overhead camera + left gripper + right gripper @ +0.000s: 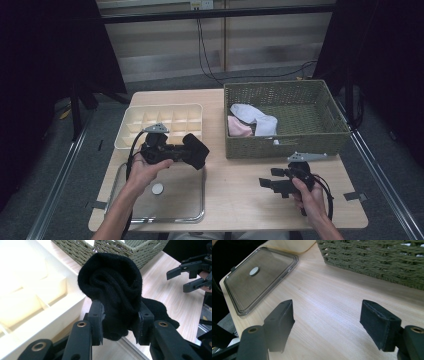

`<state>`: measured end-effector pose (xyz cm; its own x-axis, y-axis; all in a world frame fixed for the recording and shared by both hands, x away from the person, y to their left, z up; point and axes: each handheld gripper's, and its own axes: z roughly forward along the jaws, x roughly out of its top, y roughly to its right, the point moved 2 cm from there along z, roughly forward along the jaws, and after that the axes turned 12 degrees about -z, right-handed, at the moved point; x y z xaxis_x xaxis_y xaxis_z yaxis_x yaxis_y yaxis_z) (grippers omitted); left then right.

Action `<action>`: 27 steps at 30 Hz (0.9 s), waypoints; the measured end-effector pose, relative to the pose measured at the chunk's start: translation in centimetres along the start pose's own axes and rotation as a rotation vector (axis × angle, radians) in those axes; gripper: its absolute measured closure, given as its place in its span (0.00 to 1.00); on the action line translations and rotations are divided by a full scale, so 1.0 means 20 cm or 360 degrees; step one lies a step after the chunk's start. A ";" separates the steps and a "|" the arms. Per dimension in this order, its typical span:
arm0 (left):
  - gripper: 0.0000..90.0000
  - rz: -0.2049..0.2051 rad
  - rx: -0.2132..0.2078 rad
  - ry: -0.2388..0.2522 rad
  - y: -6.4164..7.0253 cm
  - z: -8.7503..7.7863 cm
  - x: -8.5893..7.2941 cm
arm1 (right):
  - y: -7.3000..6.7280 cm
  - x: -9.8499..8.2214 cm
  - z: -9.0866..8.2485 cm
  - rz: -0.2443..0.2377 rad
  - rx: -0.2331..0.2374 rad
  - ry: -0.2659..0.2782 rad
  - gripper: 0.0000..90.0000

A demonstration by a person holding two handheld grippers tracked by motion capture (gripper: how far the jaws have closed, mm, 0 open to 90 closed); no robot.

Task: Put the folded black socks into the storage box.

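A rolled black sock [112, 290] sits squeezed between the pads of my left gripper [120, 325]. From above, the black sock [196, 150] and left gripper [187, 152] hang over the gap between the cream divided box [131, 131] and the clear lid [190, 212]. My right gripper [265, 183] rests low over the bare table at the front right, pointing left. Its jaws stand wide apart, and the right gripper [327, 325] has only wood between them. The right gripper [186, 275] also appears in the left gripper view, with its jaws apart.
A green woven basket [300, 145] at the back right holds white [255, 117] and pink [239, 127] cloth items. The clear lid [262, 275] has a round white knob [254, 271] and lies at the front left. The table's front edge is near both hands.
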<state>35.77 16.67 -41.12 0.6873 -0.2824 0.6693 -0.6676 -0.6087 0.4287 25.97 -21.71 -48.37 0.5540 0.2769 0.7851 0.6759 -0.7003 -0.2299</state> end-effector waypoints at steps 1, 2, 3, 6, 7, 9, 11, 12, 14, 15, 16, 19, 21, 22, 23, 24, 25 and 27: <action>0.72 0.0001 0.0003 0.0001 0.00 -0.01 0.01 | 0.00 0.00 0.00 0.0007 0.0006 -0.0006 0.30; 0.72 -0.0004 0.0012 0.0008 -0.01 -0.02 0.02 | 0.00 0.00 0.01 0.0009 0.0015 -0.0014 0.29; 0.72 -0.0008 0.0020 0.0013 -0.01 -0.02 0.03 | 0.00 0.00 0.01 0.0009 0.0021 -0.0023 0.29; 0.72 -0.0004 0.0035 0.0030 -0.02 -0.04 0.05 | 0.00 0.00 0.01 0.0003 0.0016 -0.0025 0.29; 0.72 -0.0006 0.0044 0.0027 -0.02 -0.04 0.06 | 0.00 0.00 0.01 0.0005 0.0015 -0.0022 0.29; 0.72 -0.0001 0.0067 0.0026 -0.03 -0.05 0.07 | 0.00 0.00 0.00 0.0007 0.0010 -0.0020 0.29; 0.72 0.0003 0.0076 0.0031 -0.05 -0.05 0.08 | 0.00 0.00 0.00 0.0010 0.0009 -0.0019 0.29; 0.72 -0.0006 0.0083 0.0033 -0.06 -0.06 0.09 | 0.00 0.00 0.00 0.0007 0.0010 -0.0020 0.29; 0.72 -0.0021 0.0098 0.0043 -0.08 -0.07 0.10 | 0.00 0.00 0.00 0.0009 0.0007 -0.0022 0.29; 0.72 -0.0023 0.0117 0.0036 -0.09 -0.07 0.11 | 0.00 0.00 0.00 0.0014 0.0008 -0.0019 0.29; 0.72 -0.0031 0.0126 0.0046 -0.10 -0.08 0.12 | 0.01 -0.01 0.00 0.0021 0.0011 -0.0021 0.29; 0.72 -0.0031 0.0137 0.0052 -0.13 -0.08 0.13 | 0.01 -0.01 0.01 0.0018 0.0012 -0.0031 0.29; 0.72 -0.0045 0.0146 0.0051 -0.15 -0.08 0.14 | 0.01 -0.01 0.01 0.0015 0.0014 -0.0031 0.29; 0.72 -0.0046 0.0143 0.0051 -0.16 -0.08 0.14 | 0.01 -0.01 0.01 0.0021 0.0013 -0.0035 0.28; 0.72 -0.0048 0.0150 0.0052 -0.17 -0.08 0.15 | 0.01 -0.01 0.02 0.0023 0.0014 -0.0036 0.28; 0.72 -0.0054 0.0145 0.0052 -0.17 -0.07 0.16 | 0.01 -0.01 0.02 0.0024 0.0017 -0.0037 0.28; 0.72 -0.0049 0.0158 0.0054 -0.18 -0.07 0.16 | 0.01 -0.01 0.02 0.0026 0.0017 -0.0039 0.28; 0.72 -0.0041 0.0168 0.0043 -0.18 -0.07 0.18 | 0.01 -0.01 0.02 0.0028 0.0012 -0.0038 0.28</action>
<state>40.34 18.85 -39.48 0.6947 -0.2463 0.6758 -0.6151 -0.6904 0.3807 26.13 -21.67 -48.73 0.5771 0.2806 0.7670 0.6697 -0.7000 -0.2478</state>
